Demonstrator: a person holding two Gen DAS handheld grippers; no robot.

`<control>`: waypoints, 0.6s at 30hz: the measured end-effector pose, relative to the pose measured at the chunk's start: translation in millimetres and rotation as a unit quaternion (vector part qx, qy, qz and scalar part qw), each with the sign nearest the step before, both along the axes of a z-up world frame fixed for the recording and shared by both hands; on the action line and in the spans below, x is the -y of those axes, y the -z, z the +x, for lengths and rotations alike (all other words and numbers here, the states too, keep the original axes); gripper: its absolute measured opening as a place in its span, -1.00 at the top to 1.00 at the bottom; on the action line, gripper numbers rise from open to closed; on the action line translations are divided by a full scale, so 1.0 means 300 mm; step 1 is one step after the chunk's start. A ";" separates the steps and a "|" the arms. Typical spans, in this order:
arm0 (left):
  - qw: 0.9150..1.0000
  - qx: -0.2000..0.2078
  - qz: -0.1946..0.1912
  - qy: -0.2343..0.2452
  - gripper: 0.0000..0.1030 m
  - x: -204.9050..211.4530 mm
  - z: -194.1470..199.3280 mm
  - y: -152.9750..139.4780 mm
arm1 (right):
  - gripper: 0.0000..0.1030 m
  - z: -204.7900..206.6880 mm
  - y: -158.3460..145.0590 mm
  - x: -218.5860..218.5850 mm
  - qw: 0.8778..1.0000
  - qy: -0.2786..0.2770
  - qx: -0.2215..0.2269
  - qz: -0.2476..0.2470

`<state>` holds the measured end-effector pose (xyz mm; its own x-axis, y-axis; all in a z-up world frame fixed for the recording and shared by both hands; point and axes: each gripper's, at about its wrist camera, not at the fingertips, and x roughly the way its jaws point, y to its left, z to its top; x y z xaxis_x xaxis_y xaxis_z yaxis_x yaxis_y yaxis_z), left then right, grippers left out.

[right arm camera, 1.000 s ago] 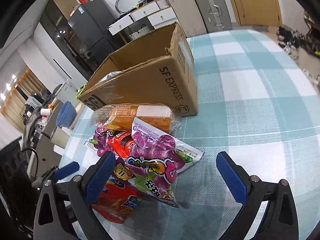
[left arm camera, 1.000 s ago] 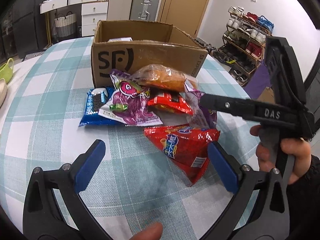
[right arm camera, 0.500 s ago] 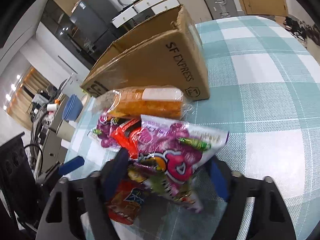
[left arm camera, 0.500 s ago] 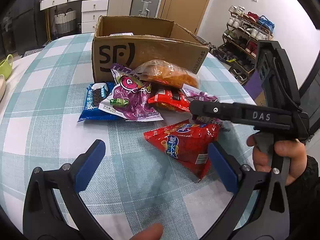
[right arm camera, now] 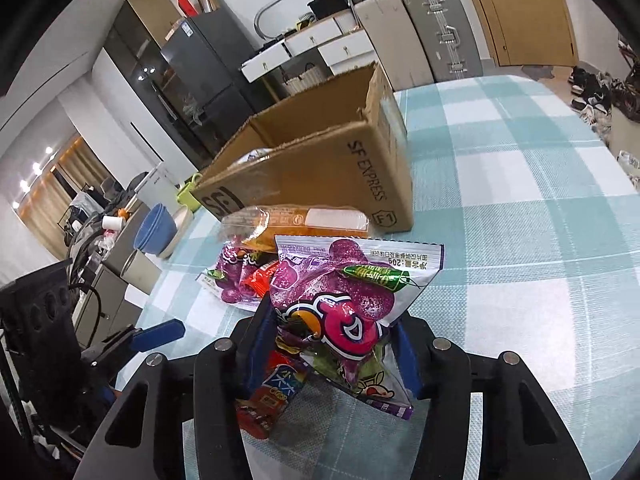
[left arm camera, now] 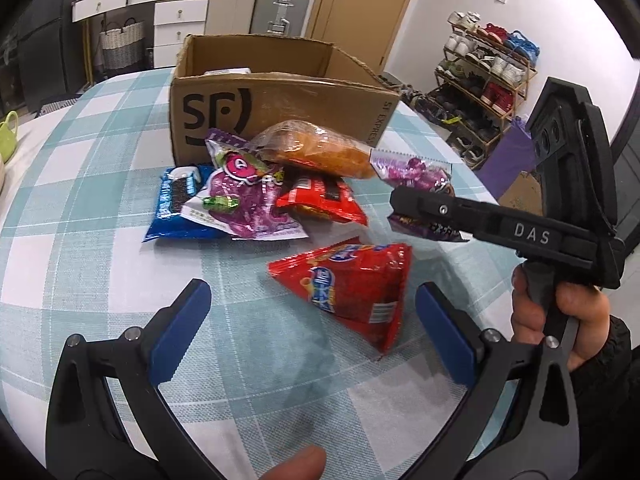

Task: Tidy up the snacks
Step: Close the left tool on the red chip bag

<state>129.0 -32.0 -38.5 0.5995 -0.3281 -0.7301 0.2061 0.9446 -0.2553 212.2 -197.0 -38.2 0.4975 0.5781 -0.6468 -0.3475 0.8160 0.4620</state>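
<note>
My right gripper (right arm camera: 332, 348) is shut on a purple candy bag (right arm camera: 344, 304) and holds it off the table; it also shows in the left wrist view (left arm camera: 416, 176). My left gripper (left arm camera: 312, 328) is open and empty, low over the table, with a red snack bag (left arm camera: 352, 284) just ahead between its fingers. A pile of snacks lies in front of the open cardboard box (left arm camera: 280, 108): a blue cookie pack (left arm camera: 172, 208), a second purple bag (left arm camera: 244, 200), a small red pack (left arm camera: 320, 200) and an orange bread pack (left arm camera: 316, 148).
The table has a teal checked cloth (left arm camera: 100, 272). Blue bowls (right arm camera: 154, 228) and a green cup (right arm camera: 188, 192) stand at its far edge in the right wrist view. A shoe rack (left arm camera: 488, 76) stands beyond the table.
My right gripper has closed on the purple candy bag and lifted it up from the pile. My left gripper stays open, and has drawn a little higher and back.
</note>
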 end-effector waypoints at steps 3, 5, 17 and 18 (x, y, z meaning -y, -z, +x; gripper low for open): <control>1.000 -0.002 -0.009 0.011 -0.97 0.009 -0.004 0.000 | -0.03 -0.014 -0.014 0.013 1.000 0.004 0.007 -0.001; 1.000 -0.004 -0.010 0.013 -0.97 0.019 -0.001 0.002 | -0.03 -0.023 -0.017 0.023 1.000 0.006 0.009 -0.001; 0.999 -0.024 0.011 0.018 -0.97 0.111 0.067 0.052 | -0.04 -0.021 -0.014 0.063 1.000 0.019 0.005 0.001; 0.999 -0.027 0.010 0.015 -0.97 0.111 0.075 0.060 | -0.04 -0.019 -0.014 0.062 1.000 0.018 0.005 0.001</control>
<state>151.4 -65.4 -56.4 0.5489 -0.3301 -0.7680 0.2205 0.9434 -0.2478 206.4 -215.5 -33.8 0.5244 0.5607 -0.6408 -0.3223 0.8273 0.4602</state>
